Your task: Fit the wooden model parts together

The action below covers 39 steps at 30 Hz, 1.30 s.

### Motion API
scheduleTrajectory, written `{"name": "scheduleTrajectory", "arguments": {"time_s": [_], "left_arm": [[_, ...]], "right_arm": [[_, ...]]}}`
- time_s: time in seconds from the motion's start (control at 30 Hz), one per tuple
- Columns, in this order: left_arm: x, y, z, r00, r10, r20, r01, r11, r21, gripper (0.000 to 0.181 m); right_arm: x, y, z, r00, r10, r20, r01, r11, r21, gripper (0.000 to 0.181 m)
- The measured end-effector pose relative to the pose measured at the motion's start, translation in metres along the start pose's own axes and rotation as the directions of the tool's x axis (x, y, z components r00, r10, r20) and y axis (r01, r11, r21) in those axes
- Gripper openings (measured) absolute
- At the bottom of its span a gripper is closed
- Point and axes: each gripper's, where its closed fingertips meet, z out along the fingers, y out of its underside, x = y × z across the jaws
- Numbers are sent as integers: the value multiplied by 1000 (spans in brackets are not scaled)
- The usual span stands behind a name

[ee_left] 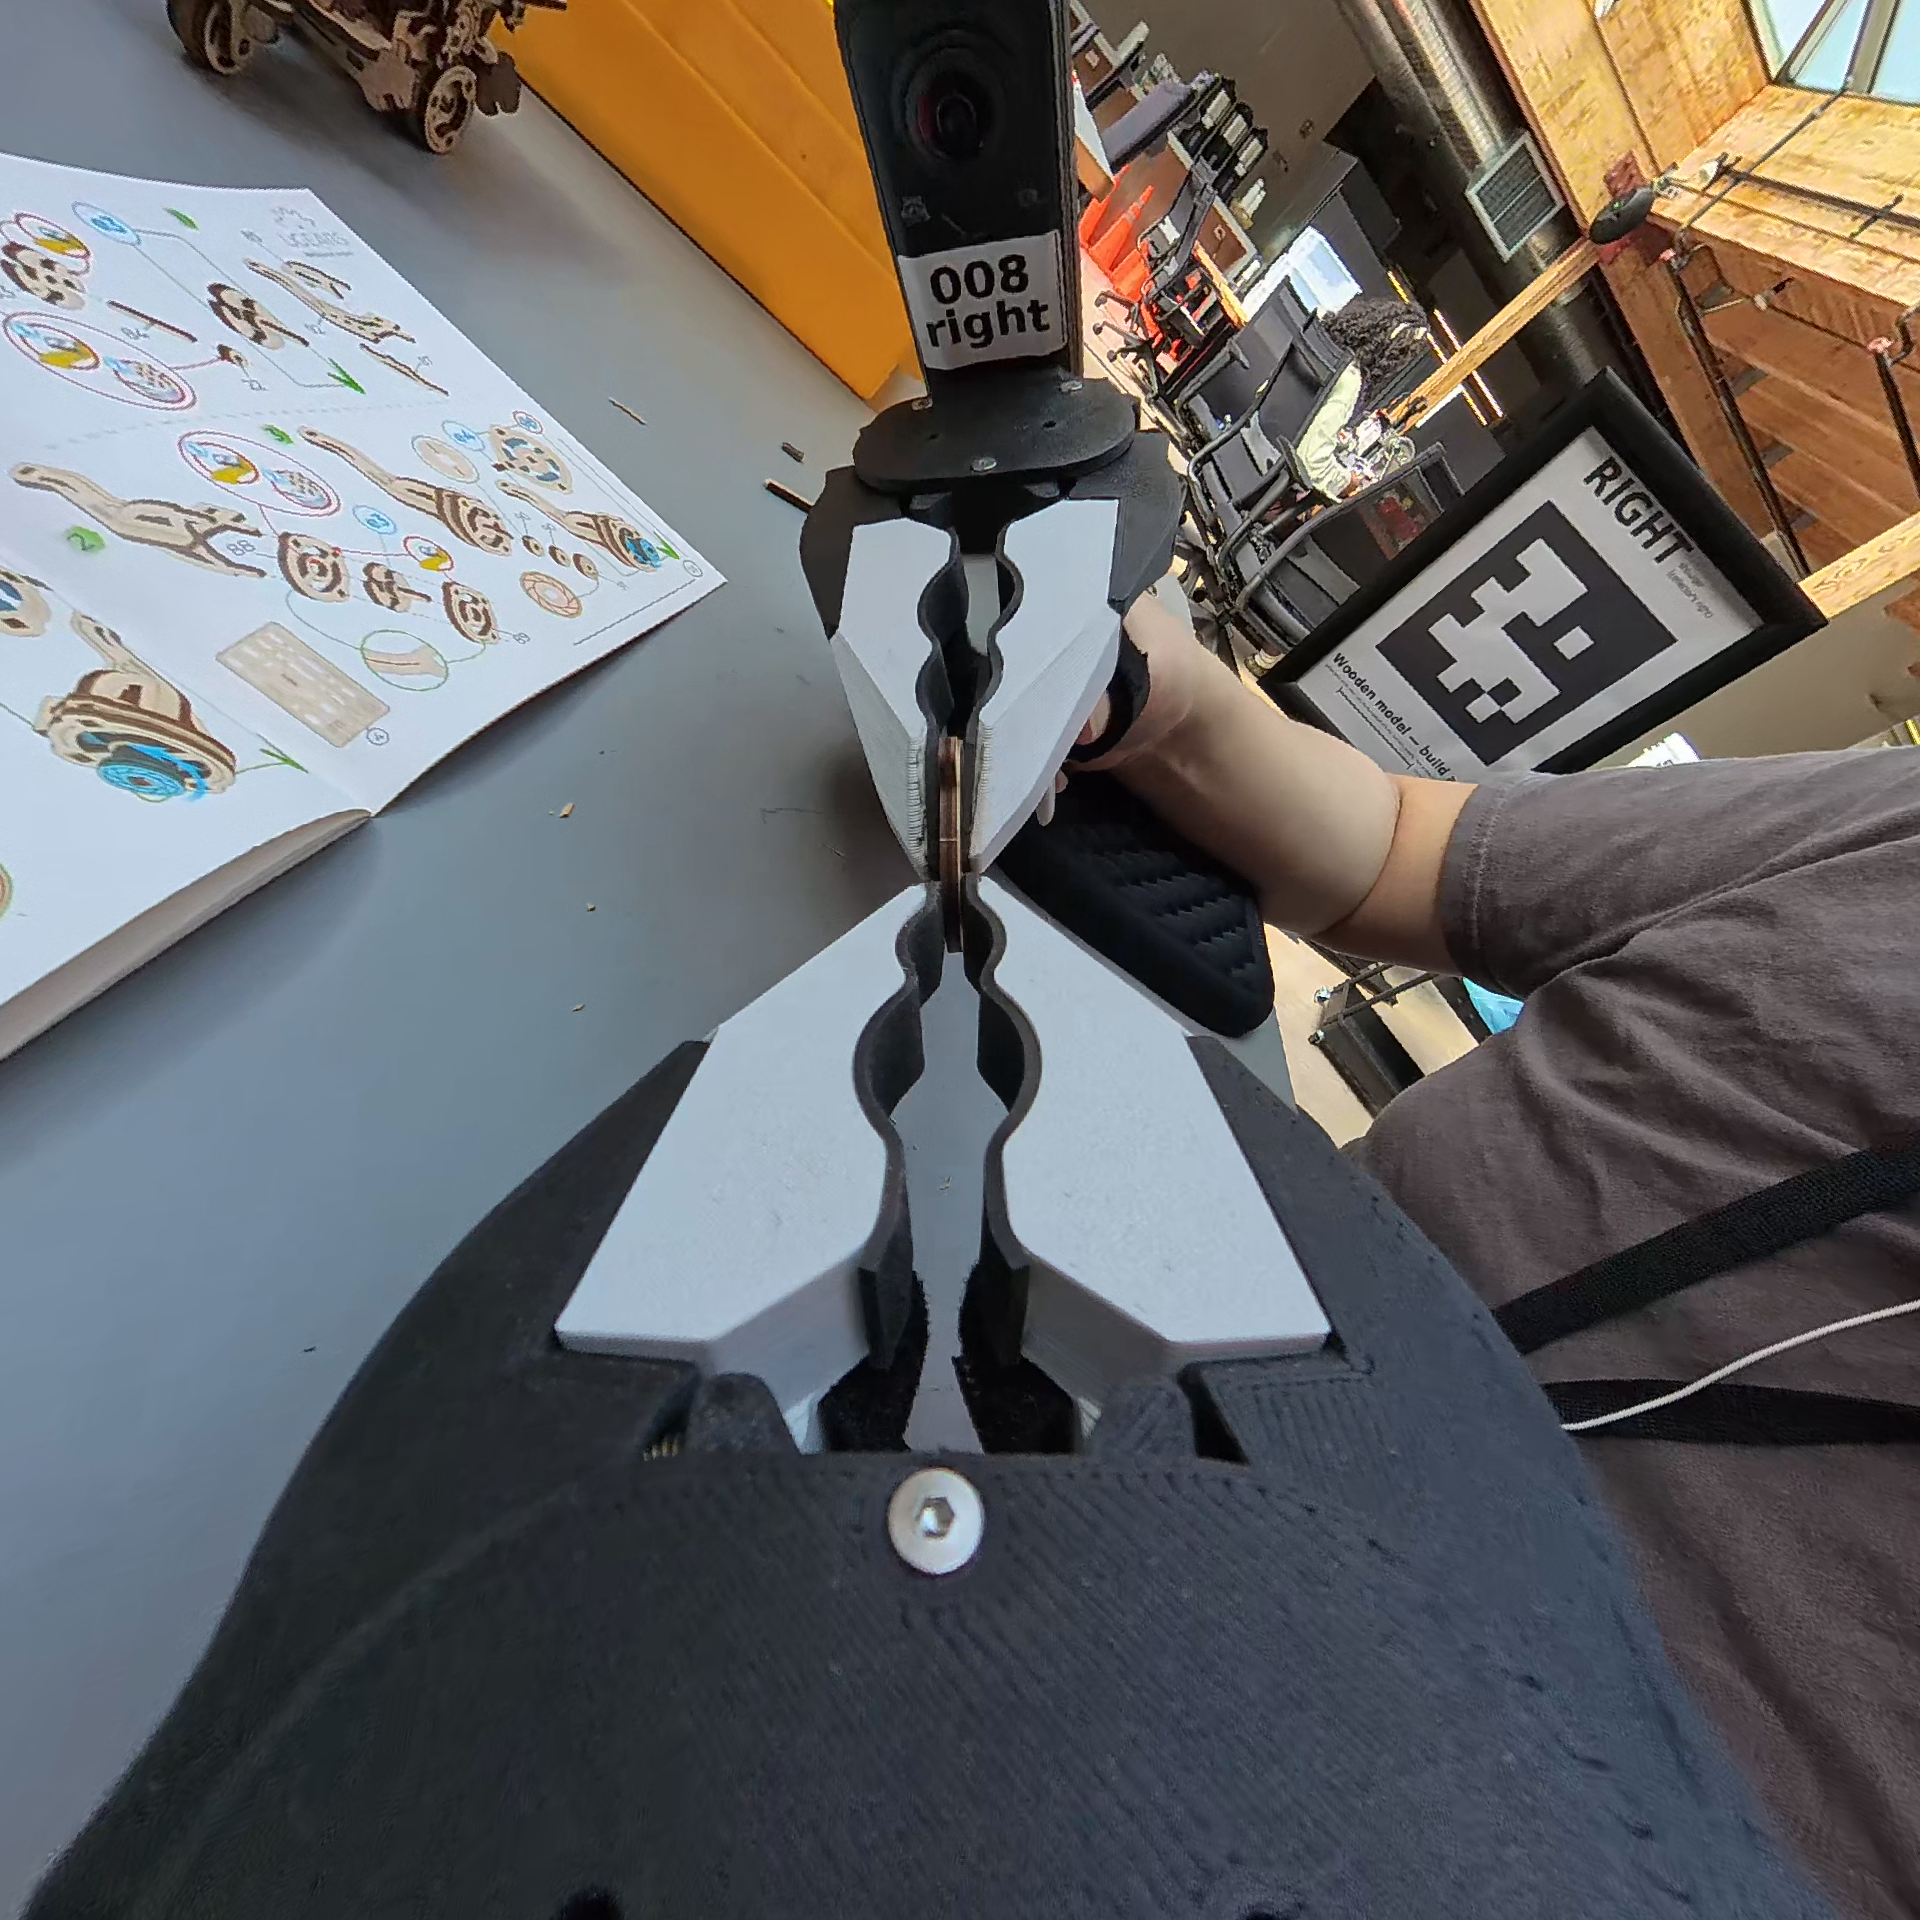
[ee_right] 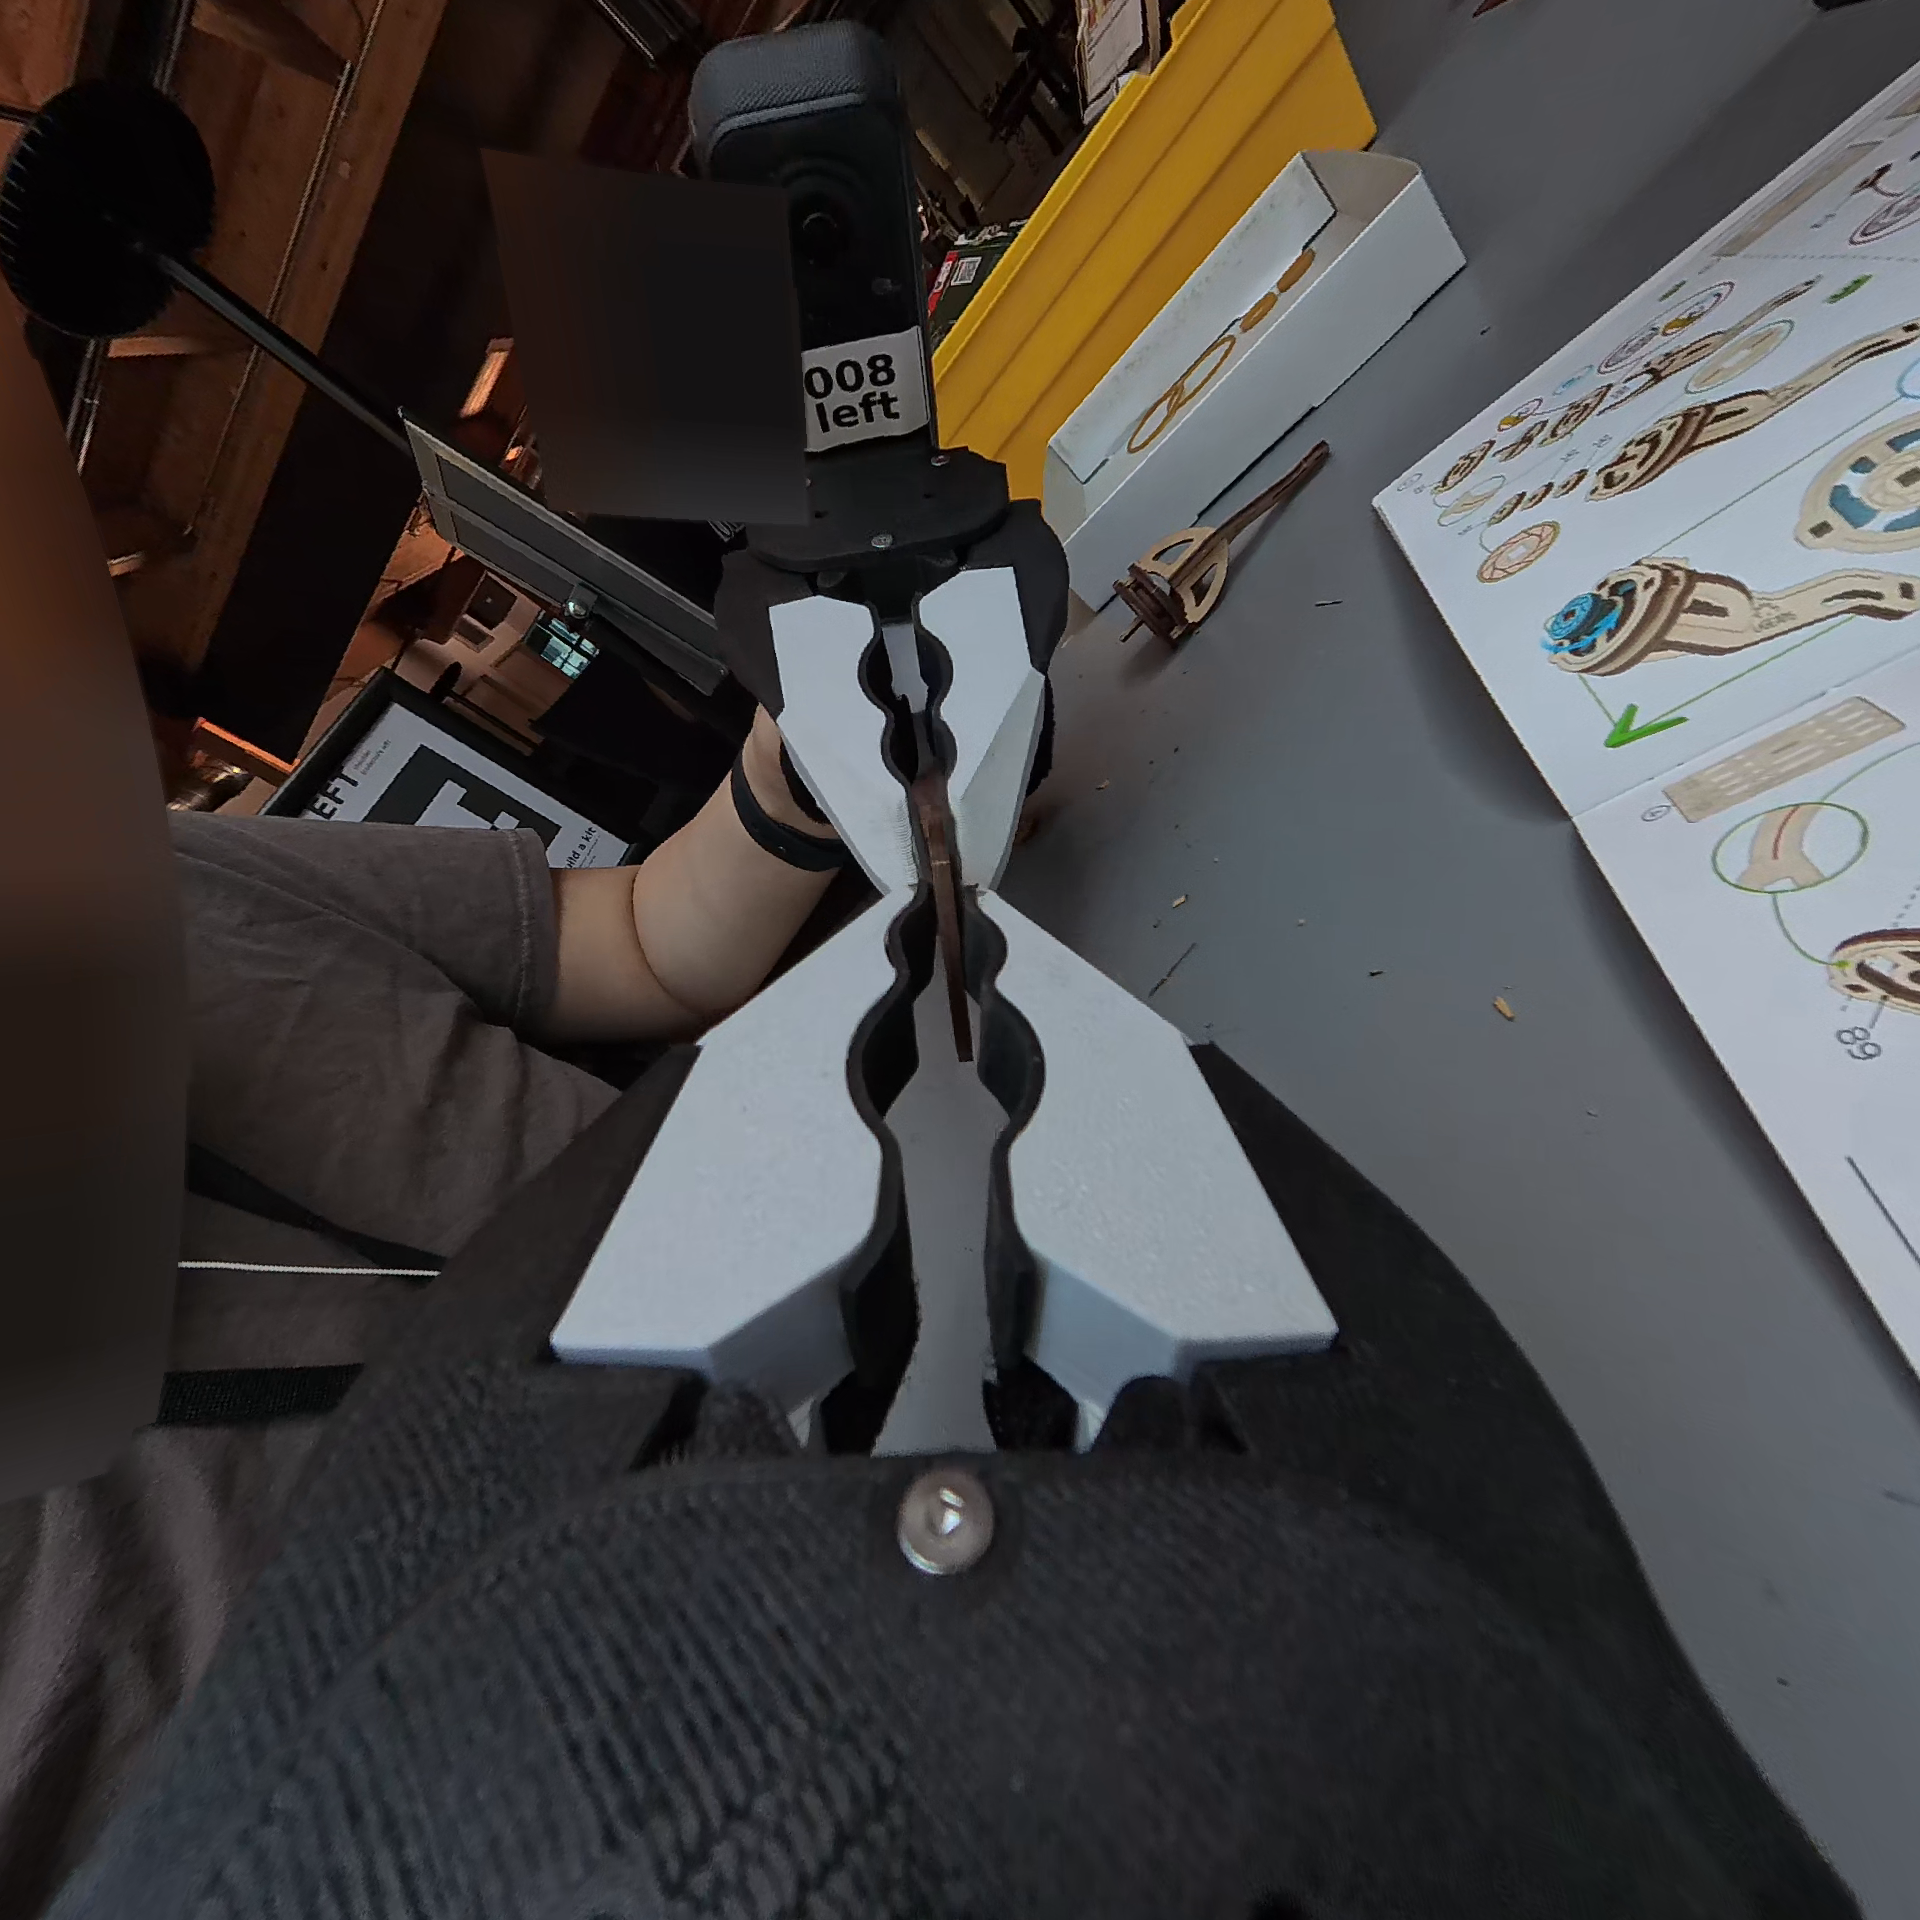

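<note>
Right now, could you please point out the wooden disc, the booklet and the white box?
Disc [ee_right: 948, 935]: right wrist view, its thin edge.
Booklet [ee_left: 312, 499]: left wrist view, open page.
White box [ee_right: 1382, 239]: right wrist view, side wall.

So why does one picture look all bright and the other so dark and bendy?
Left wrist view: even daylight, sharp on the tongs and instruction booklet. Right wrist view: dimmer, with the dark base and screw close to the lens blurred. Both: the wide-angle lens bends the table edges and tilts the room.
</note>
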Motion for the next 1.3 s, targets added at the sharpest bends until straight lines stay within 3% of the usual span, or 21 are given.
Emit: {"name": "scheduleTrajectory", "arguments": {"time_s": [0.3,0.8,0.97,1.3], "left_arm": [[-8,5,3,998,-20,61,19,1000,10,1],[-17,10,5,996,-84,42,83,996,28,1],[-9,-2,4,994,-100,-41,103,990,100,2],[0,-25,5,993,-81,-88,101,964,246,0]], "right_arm": [[10,4,0,998,-1,-58,0,1000,-25,3],[21,9,1,992,-10,-124,4,999,-46,5],[10,-2,-3,997,-38,-67,39,999,16,1],[-2,-24,-9,1000,-2,9,0,984,180,1]]}}
